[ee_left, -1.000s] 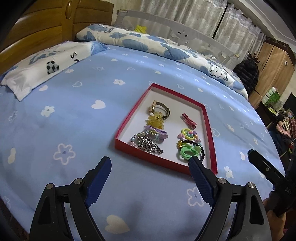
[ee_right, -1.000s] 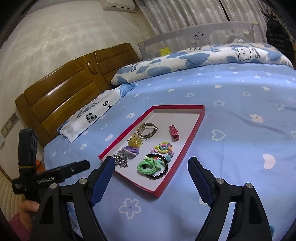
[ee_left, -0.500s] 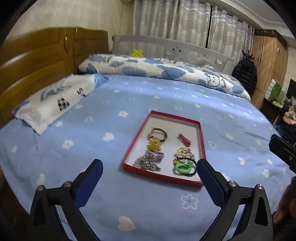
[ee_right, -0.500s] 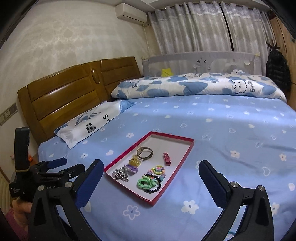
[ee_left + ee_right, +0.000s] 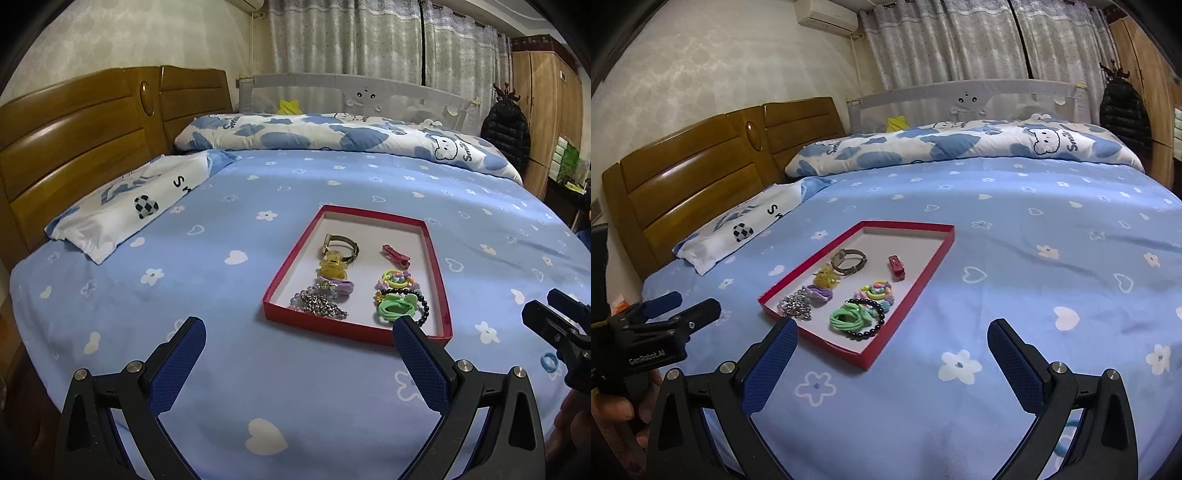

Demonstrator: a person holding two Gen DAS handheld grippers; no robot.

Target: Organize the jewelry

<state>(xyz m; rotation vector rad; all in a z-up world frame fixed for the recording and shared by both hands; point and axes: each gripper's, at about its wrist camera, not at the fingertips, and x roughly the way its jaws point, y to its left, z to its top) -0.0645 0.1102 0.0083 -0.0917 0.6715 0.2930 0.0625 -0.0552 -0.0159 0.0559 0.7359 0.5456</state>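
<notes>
Tray [image 5: 436, 266] w/ jewelry ahead of both open grippers' fingers [image 5: 417, 354], untouched

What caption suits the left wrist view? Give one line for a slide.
Open left gripper over a blue bedsheet, facing a red tray of hair ties, clips, bracelets and a watch.

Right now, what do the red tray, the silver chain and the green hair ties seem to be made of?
Red tray: probably cardboard, with thin straight walls and a matte white inside.
Silver chain: looks like metal, its links glinting brightly.
Green hair ties: apparently soft elastic fabric, in dull, limp loops.
</notes>
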